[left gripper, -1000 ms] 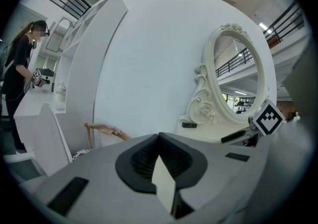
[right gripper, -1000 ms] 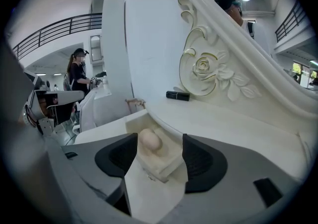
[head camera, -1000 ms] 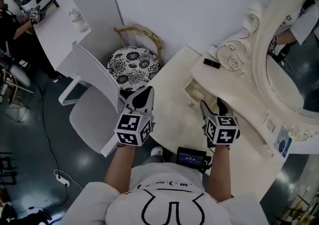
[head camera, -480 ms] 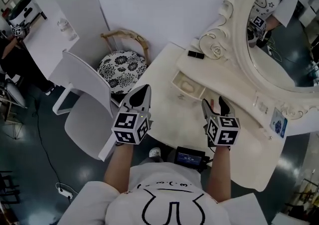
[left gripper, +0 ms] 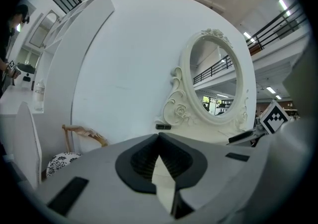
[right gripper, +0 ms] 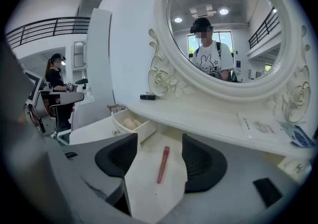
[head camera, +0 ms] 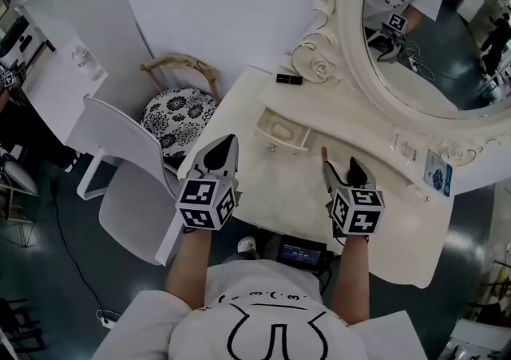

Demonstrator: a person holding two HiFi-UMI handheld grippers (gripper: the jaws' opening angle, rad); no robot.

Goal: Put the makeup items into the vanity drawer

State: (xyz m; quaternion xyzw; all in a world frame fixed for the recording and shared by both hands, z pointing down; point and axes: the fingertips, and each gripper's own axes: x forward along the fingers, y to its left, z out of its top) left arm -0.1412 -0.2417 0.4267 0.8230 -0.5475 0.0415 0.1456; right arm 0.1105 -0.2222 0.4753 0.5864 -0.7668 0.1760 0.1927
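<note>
A red makeup pencil (right gripper: 163,164) lies on the cream vanity top (head camera: 279,183), in line with the gap of my right gripper (right gripper: 160,138), whose jaws stand open and empty. In the head view the pencil (head camera: 324,152) sits just beyond the right gripper (head camera: 341,168). To its left the small vanity drawer (head camera: 283,131) is pulled open, with something pale inside (right gripper: 130,123). A black makeup item (head camera: 288,79) rests on the raised shelf by the mirror's scrollwork. My left gripper (head camera: 227,147) hovers over the table's left part, its tips (left gripper: 158,136) together with nothing held.
The oval mirror (head camera: 423,23) rises behind the shelf, with a leaflet (head camera: 435,173) at its right foot. A white chair (head camera: 120,159) and a floral-cushioned stool (head camera: 180,111) stand left of the vanity. A small screen device (head camera: 302,255) hangs at the person's waist.
The head view has swung right along the vanity, so drawer and black item sit further left in frame. The red pencil now shows by the right gripper. Both grippers keep their stance.
</note>
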